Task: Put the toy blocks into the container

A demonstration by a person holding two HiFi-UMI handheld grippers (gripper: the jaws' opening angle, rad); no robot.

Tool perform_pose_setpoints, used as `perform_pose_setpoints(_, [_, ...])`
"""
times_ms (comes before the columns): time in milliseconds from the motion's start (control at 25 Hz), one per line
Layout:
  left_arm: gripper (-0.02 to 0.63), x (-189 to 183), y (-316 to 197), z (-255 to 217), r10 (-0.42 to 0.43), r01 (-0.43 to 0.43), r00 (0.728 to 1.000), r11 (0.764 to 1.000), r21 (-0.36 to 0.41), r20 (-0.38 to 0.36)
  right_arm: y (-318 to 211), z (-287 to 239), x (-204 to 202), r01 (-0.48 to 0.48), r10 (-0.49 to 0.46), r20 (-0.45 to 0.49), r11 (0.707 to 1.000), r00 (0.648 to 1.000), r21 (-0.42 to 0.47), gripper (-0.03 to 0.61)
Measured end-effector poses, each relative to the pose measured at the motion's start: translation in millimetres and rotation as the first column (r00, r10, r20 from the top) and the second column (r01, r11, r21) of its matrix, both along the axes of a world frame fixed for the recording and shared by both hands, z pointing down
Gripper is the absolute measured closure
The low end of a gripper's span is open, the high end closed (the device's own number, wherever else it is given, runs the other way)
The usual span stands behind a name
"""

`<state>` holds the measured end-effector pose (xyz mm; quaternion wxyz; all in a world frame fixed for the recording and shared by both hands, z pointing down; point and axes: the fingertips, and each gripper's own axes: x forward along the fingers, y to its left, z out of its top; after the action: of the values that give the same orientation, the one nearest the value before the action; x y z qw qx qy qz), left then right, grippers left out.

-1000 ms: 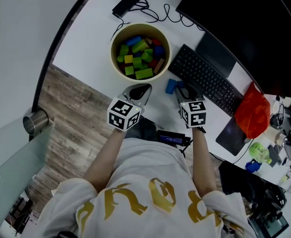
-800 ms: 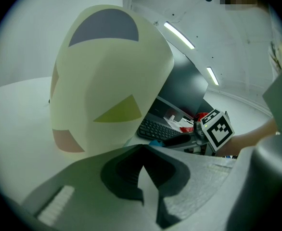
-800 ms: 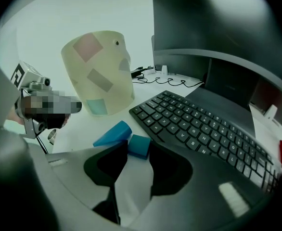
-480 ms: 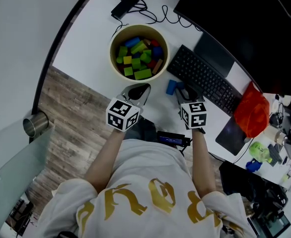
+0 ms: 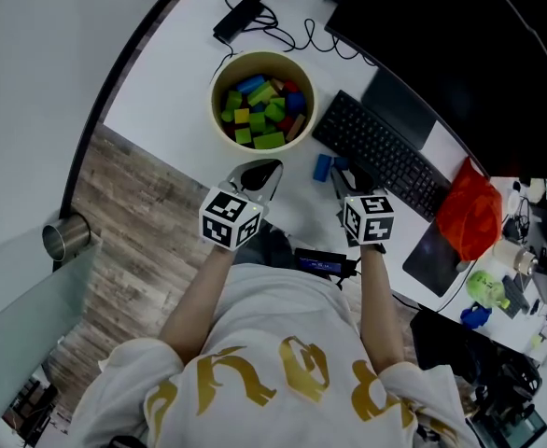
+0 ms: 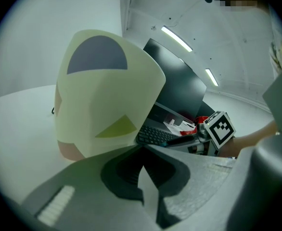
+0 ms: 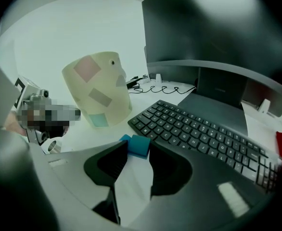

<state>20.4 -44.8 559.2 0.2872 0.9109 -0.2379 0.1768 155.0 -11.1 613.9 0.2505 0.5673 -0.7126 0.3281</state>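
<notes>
Where the right gripper [image 7: 138, 154] comes down to the desk, its jaws stand well apart. A blue block [image 7: 140, 146] lies on the table right at their mouth, between the tips. Whether the tips touch its sides I can't make out. What looks like a paler blue piece [image 7: 125, 139] peeps out behind the block, mostly covered.

From the head view the same block [image 5: 322, 166] sits just left of the right gripper [image 5: 342, 174], near the front corner of the keyboard [image 5: 381, 152].

The left gripper [image 6: 142, 146] has its tips brought together with nothing between them. It sits so close to the container [image 6: 107, 105] that the cream wall fills much of its view, hiding the rim and contents.

Both forearms run straight out from the person's body, with the grippers angled down at the white table [image 5: 166, 91]. The left gripper [image 5: 275, 166] points at the container's near side and the right one at the block and keyboard.

From above, the container [image 5: 219, 80] is a round cream tub holding green, yellow, blue and red toy blocks [image 5: 262, 108]. The loose blue block lies apart from it, off its right side.

Black cables [image 5: 255, 7] trail behind the tub, and a dark monitor [image 5: 460, 54] looms past the keyboard. A red bag [image 5: 468, 208] lies at the keyboard's far end.
</notes>
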Motion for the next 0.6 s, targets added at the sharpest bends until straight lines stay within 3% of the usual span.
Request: perform_pose_setpoints(600, [0.607,-8,2,-36,-0.048,0.050,0.998,0.996,0.080,-0.027,-4,-39,2,-0.036,0.031,0.050,0.995,0.998,0.098,0.410])
